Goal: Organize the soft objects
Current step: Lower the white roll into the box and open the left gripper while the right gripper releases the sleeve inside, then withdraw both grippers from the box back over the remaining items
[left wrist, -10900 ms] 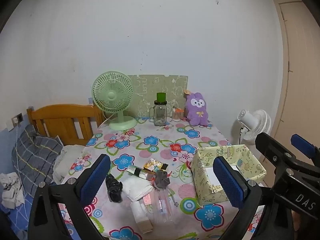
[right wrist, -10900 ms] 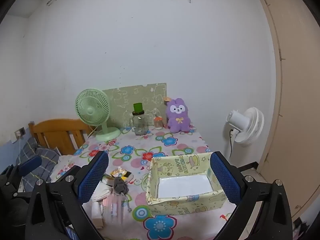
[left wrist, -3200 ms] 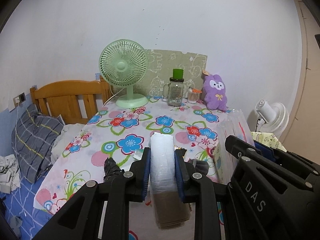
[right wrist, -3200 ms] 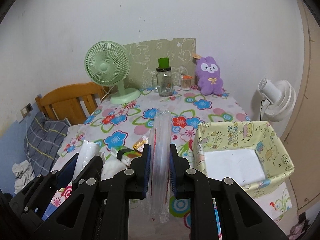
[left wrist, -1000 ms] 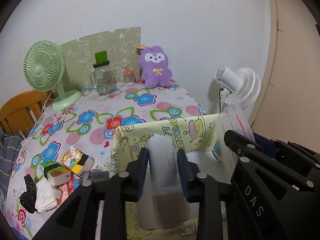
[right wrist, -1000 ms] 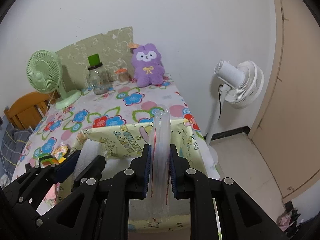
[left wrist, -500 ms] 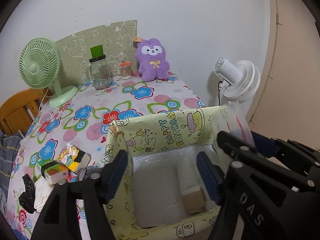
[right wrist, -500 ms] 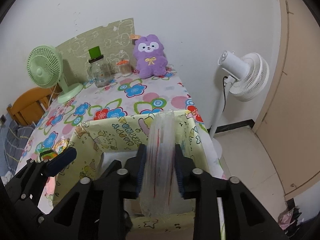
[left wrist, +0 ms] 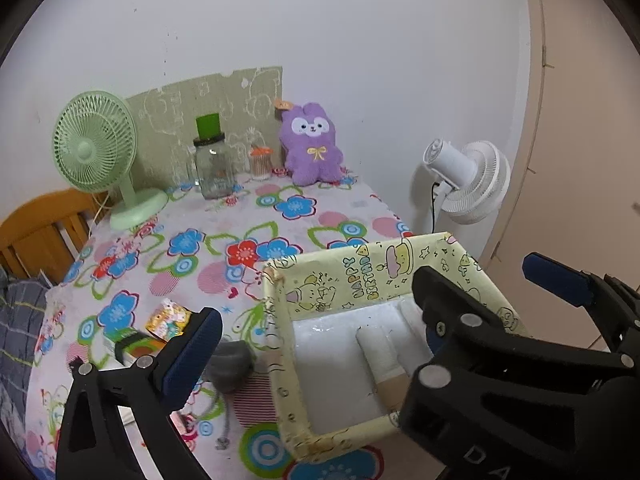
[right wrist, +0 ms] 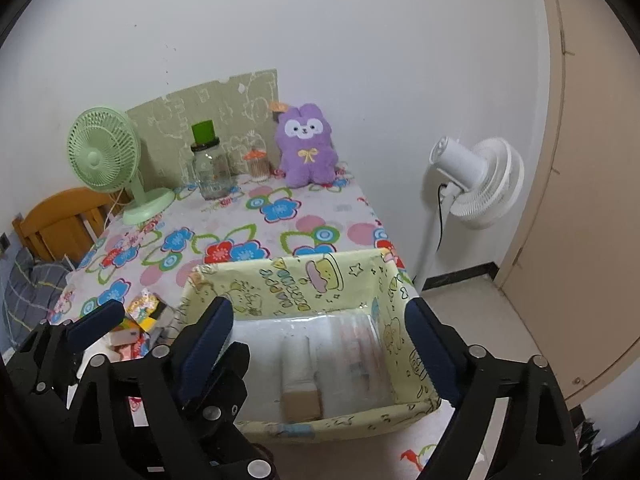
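White roll (right wrist: 298,364) in box (right wrist: 280,280), beneath opening right claw (right wrist: 320,344).

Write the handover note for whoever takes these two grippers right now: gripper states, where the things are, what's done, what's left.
Left gripper: jaws opening, nothing between them.
Right gripper: jaws opening, empty too, above the yellow box.
In the box: a white roll pack and a clear plastic pack, side by side.
On the floral tablecloth, left of the box: a grey pouch, a small colourful packet, a green-labelled item.
Done: two packs boxed.
Left: probably box the remaining soft items.
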Available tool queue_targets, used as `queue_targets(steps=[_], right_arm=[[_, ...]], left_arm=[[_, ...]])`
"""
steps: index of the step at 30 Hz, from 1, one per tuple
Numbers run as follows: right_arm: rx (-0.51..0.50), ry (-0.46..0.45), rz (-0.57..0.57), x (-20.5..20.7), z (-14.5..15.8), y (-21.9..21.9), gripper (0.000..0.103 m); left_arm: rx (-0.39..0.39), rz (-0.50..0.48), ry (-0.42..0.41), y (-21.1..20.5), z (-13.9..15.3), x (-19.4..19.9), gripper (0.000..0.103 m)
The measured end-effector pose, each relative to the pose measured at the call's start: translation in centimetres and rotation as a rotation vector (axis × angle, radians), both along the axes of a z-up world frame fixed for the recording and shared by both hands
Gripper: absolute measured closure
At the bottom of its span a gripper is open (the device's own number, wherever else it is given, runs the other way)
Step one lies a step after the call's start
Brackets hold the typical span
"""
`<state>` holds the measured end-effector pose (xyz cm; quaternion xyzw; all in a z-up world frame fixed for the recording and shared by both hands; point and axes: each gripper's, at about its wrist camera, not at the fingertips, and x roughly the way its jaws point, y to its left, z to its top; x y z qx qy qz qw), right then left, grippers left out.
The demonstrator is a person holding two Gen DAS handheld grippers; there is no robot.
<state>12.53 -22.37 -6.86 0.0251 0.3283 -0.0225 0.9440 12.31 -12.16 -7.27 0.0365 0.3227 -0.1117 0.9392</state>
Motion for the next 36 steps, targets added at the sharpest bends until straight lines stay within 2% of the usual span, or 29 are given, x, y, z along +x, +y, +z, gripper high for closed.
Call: queue_targets(steps=[3, 20, 36], right_arm=[[-0.009, -0.024, -0.003, -0.8, 0.8, 0.9, 0.006], [-0.023, -0.097, 0.035, -4.3, 3.9, 5.8, 0.004], [-0.031, -0.112, 0.071, -5.3, 4.6, 9.9, 0.004]], left_arm=[[-0.005, -0.010, -0.014, 0.8, 0.7, -0.7, 0.000], [-0.026, 0.007, -0.106, 5.4, 3.7, -4.0, 0.000], [-0.026, 0.060, -0.124, 9.3, 4.1, -5.0, 0.000]])
